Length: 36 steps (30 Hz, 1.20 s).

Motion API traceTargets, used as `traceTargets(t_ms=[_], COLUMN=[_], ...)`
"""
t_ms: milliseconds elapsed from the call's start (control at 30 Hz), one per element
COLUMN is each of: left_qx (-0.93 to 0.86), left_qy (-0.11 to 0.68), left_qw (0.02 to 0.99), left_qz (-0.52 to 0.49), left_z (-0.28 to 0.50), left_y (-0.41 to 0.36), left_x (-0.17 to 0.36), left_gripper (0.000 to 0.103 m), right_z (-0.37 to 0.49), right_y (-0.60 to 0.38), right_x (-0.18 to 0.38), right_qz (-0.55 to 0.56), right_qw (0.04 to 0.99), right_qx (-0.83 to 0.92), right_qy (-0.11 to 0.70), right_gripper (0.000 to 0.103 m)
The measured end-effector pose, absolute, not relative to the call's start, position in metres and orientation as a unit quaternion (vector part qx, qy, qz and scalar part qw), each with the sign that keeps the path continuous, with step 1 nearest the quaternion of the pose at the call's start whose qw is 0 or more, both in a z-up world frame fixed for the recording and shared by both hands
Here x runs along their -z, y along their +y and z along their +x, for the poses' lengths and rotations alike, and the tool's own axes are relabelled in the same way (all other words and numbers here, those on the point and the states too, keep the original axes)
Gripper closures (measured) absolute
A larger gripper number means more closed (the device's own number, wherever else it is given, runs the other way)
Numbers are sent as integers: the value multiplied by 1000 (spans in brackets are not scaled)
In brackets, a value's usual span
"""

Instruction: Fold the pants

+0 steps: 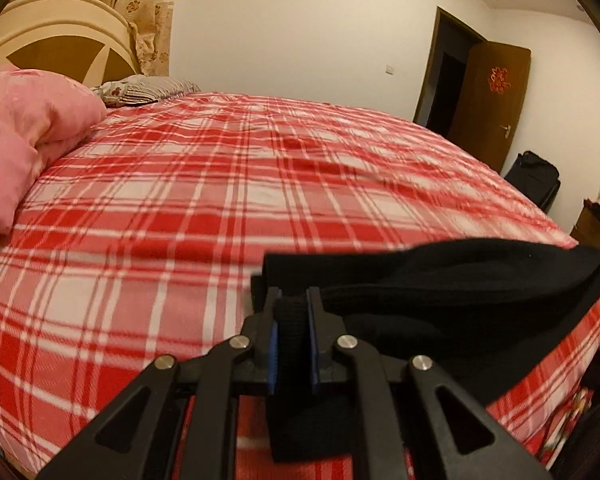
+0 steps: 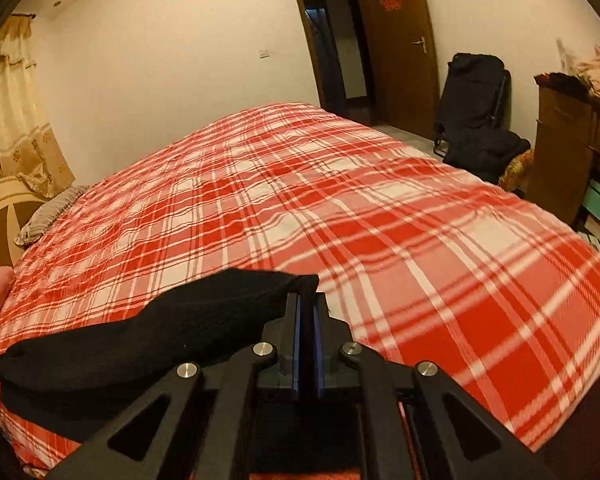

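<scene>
step: carrying pants (image 1: 460,276) over bed (image 1: 228,184), stretched between tongs | left gripper (image 1: 291,312) clamped on thick band; right gripper (image 2: 307,312) pinched on corner | next: lower flat, keep taut

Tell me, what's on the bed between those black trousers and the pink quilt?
Nothing but bare checked bedsheet. The left wrist view shows it running uninterrupted from the black pants to the pink quilt.

Black pants (image 1: 460,280) strung out in a band low over the red plaid bed (image 1: 220,200), each end pinched up, the middle sagging, maybe brushing the cover
</scene>
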<state>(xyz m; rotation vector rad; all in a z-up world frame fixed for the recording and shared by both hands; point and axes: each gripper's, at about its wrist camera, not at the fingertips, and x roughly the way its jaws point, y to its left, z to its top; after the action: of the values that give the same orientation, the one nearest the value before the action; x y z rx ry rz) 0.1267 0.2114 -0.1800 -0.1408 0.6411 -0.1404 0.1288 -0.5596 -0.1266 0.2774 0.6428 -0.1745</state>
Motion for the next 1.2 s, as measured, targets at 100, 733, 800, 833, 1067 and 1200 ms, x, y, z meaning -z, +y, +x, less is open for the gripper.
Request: traceTargets(t_ms=[100,733,800,833,1067,1200], left_qx=[67,36,30,28,49,68], left_qy=[312,301,297,294,276,289], left_qw=[946,953,954,955,959,955], left_qz=[-60,-11,-19,-26,-29,-16], left_z=[120,76,76,76,80,82], left_y=[210,225,229,230,213,197], left_x=[182,173,171,169,156,163], left_gripper=[89,81,81,81,78,58], right_z=[124,86,96,101,118,119], right_y=[-560,-421,-376,-354,-177,-121], right_x=[129,80,87,92,151,180], right_qz=[133,41,10,-6,-160,-234], right_qw=[932,946,941,939,885,860], right_qx=[84,22,-21,-43,-210,-241], right_qy=[328,320,337,342,384,384], right_gripper=[97,55,55,55,55,55])
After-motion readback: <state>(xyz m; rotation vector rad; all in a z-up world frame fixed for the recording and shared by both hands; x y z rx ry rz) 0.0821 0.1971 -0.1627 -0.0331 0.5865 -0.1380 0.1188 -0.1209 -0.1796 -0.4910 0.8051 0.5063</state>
